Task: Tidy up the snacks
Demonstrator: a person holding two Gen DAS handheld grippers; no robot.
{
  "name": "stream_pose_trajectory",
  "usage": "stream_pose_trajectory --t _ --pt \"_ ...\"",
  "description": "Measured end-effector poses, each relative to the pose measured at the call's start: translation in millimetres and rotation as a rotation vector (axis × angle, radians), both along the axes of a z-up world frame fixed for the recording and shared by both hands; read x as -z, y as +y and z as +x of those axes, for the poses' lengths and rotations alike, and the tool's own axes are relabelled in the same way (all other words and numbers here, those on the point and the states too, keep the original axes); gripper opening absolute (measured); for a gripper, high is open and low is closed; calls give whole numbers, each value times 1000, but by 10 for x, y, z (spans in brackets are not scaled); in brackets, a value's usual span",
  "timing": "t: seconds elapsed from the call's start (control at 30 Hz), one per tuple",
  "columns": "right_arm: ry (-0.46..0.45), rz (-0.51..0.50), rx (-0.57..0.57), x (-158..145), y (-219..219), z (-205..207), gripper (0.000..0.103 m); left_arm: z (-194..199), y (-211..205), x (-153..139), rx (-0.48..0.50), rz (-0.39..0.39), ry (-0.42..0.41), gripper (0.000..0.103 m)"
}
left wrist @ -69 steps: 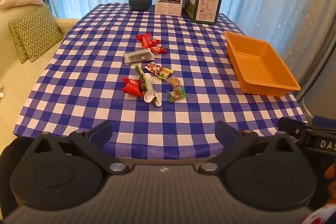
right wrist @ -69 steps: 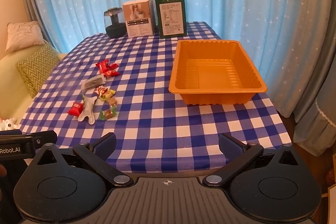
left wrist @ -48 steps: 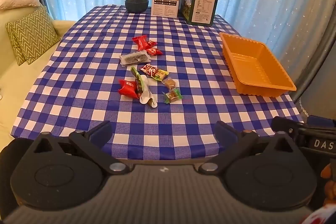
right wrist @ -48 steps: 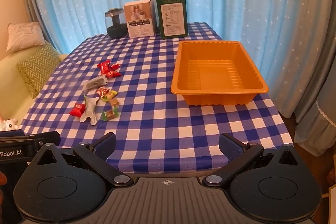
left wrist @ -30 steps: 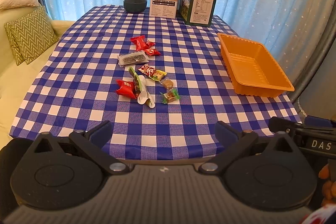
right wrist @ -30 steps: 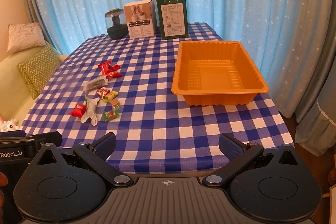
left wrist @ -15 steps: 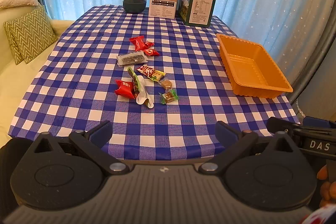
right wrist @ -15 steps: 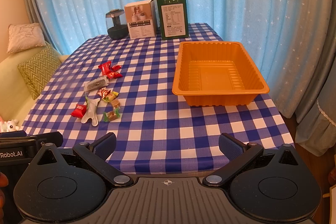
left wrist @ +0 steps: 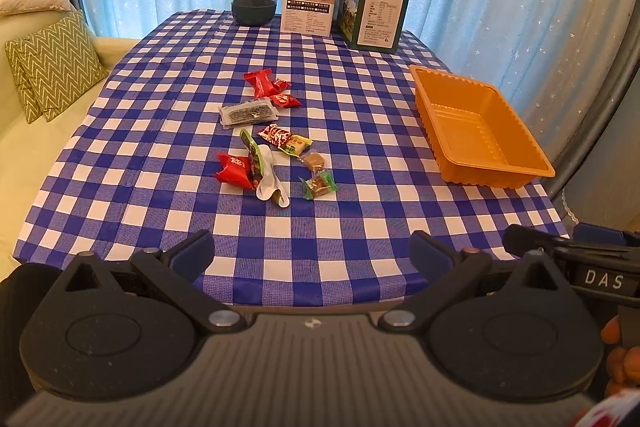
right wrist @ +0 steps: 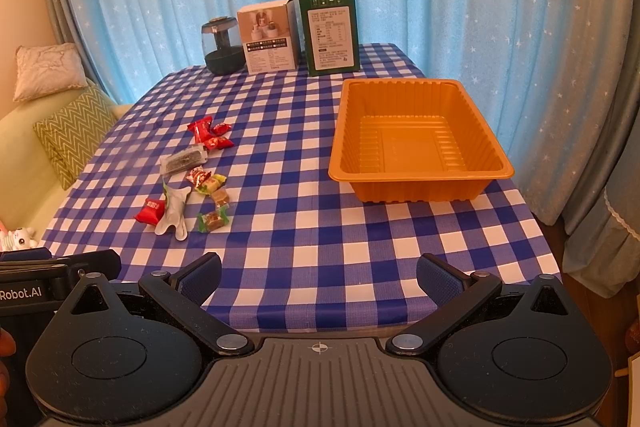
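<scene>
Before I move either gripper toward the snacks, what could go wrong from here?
1. The candies lie bunched: the red packet touches the white wrapper, so wide jaws may pinch two at once.
2. The orange tray sits near the table's right edge and looks light; a bump could push it off.
3. The loose checkered tablecloth may bunch under a scraping grasp.

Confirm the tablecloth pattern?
Blue and white checks on the tablecloth; clearest in the right wrist view.
</scene>
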State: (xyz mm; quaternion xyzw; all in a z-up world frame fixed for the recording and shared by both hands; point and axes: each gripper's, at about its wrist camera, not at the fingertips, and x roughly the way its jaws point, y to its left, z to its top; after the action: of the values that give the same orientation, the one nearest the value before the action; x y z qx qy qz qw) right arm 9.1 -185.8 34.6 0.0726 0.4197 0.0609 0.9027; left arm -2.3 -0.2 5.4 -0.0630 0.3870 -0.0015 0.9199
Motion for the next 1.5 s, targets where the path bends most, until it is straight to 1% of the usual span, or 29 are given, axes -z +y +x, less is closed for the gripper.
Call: stream_pose_trajectory --t 0.53,0.57,1.03,1.23,1.43,1.5 --pt "-3 3 4 -22 36 17 103 0 -10 -1 -1 -1 1 103" --pt "-4 5 2 -13 -26 -4 103 0 -10 -1 -1 0 1 103" --pt "-4 5 4 -25 -16 5 103 8 -42 -17 -2 -8 2 103" --pt "-22 34 -3 77 6 55 103 77 37 52 -12 -1 0 103" --pt "-32 38 -29 253 138 207 102 246 263 192 -41 8 1 103" --pt "-29 41 -39 329 171 279 102 334 358 259 -56 19 4 101"
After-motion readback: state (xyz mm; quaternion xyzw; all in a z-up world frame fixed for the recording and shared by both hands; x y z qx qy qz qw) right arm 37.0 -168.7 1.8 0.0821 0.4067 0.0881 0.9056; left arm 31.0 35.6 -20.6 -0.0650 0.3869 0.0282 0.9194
